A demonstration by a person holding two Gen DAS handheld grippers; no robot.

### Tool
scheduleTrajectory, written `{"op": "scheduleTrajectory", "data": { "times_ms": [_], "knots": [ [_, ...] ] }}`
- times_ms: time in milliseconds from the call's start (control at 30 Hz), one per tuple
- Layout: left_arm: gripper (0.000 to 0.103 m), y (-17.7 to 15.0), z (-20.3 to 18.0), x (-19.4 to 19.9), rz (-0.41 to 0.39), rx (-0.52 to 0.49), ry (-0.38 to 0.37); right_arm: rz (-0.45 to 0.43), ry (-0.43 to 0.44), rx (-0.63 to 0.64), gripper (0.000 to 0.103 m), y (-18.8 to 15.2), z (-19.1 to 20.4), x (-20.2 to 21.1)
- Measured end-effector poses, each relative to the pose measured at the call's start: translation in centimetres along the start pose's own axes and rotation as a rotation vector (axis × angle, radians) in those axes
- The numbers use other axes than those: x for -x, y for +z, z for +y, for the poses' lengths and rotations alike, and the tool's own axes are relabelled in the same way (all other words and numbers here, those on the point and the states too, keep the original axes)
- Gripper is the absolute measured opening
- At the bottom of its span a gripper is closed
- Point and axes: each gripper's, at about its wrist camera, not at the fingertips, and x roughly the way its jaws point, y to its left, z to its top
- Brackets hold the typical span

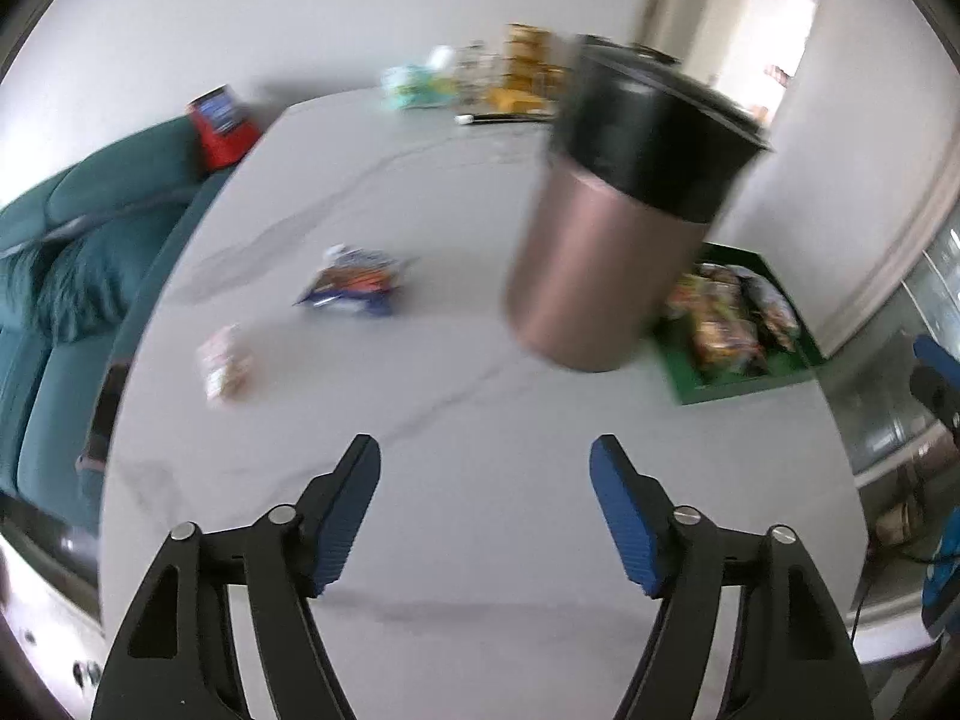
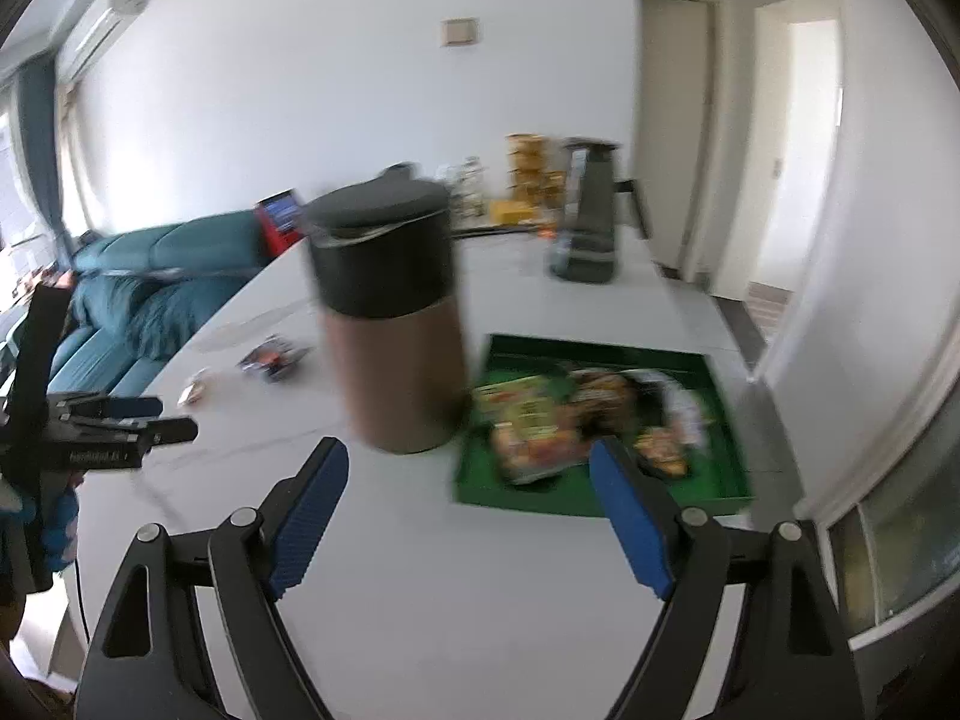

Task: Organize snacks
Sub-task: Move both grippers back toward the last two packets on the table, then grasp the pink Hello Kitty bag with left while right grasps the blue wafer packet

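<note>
A green tray (image 1: 798,360) (image 2: 720,468) holds several colourful snack packets (image 1: 726,324) (image 2: 558,420) on the white table's right side. Two loose snacks lie to the left: a blue and orange packet (image 1: 354,285) (image 2: 273,360) and a small pale packet (image 1: 225,363) (image 2: 193,390). My left gripper (image 1: 485,510) is open and empty above the table's near part. My right gripper (image 2: 468,510) is open and empty just before the tray. Both views are blurred.
A rose tumbler with a black lid (image 1: 606,240) (image 2: 396,324) stands between the loose snacks and the tray. A dark kettle (image 2: 585,222), jars and yellow boxes (image 1: 522,72) stand at the far end. A teal sofa (image 1: 66,276) runs along the left edge.
</note>
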Motion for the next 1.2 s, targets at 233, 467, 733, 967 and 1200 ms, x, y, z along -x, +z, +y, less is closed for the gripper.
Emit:
{"op": "scheduleTrajectory", "data": {
  "times_ms": [233, 467, 733, 967, 1200],
  "knots": [
    [0.073, -2.1, 8.0, 0.8, 0.012, 0.107, 0.059, 0.023, 0.100, 0.045, 0.103, -0.1, 6.1, -2.3],
    [0.074, -3.3, 13.9, 1.4, 0.018, 0.174, 0.099, 0.050, 0.165, 0.124, 0.103, 0.6, 10.9, -4.3],
    [0.074, -3.1, 17.3, 0.3, 0.031, 0.220, 0.114, 0.077, 0.256, 0.250, 0.103, 2.2, 16.1, -7.4],
    [0.074, -1.3, 17.5, -1.6, 0.045, 0.224, 0.117, 0.106, 0.301, 0.351, 0.103, 4.4, 19.4, -11.7],
    [0.074, 1.0, 17.0, -6.0, 0.083, 0.228, 0.140, 0.161, 0.298, 0.427, 0.103, 6.5, 21.6, -19.1]
  ]
}}
